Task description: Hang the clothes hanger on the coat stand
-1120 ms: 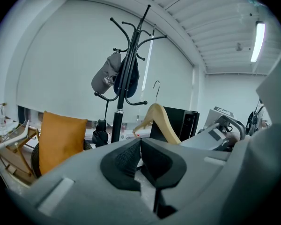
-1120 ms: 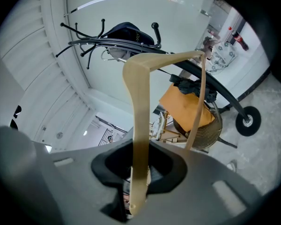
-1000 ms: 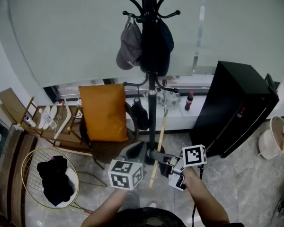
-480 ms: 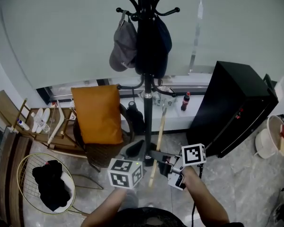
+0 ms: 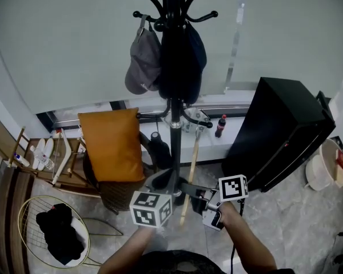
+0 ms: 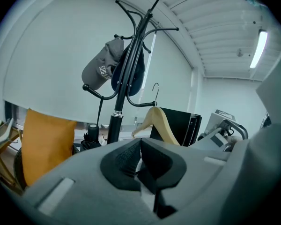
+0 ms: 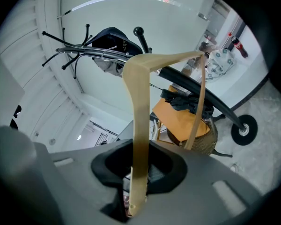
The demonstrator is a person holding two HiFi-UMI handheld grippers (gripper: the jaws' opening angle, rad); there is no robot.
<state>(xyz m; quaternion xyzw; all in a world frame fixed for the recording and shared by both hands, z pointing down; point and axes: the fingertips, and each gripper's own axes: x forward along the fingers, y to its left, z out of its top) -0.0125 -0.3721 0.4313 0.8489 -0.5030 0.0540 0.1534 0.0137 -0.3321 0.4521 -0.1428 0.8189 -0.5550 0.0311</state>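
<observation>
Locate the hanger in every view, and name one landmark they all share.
Head view: hanger at lower centre, edge-on, gripped by the right gripper, just right of the coat stand.
Left gripper view: hanger right of centre, beside the stand.
Right gripper view: hanger at centre, rising from between the jaws.
Shared landmark: the coat stand, with caps hung on it.

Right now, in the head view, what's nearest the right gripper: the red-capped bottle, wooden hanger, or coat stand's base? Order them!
1. wooden hanger: clamped in the right gripper.
2. coat stand's base: floor, just left.
3. red-capped bottle: far back, window ledge.
</observation>
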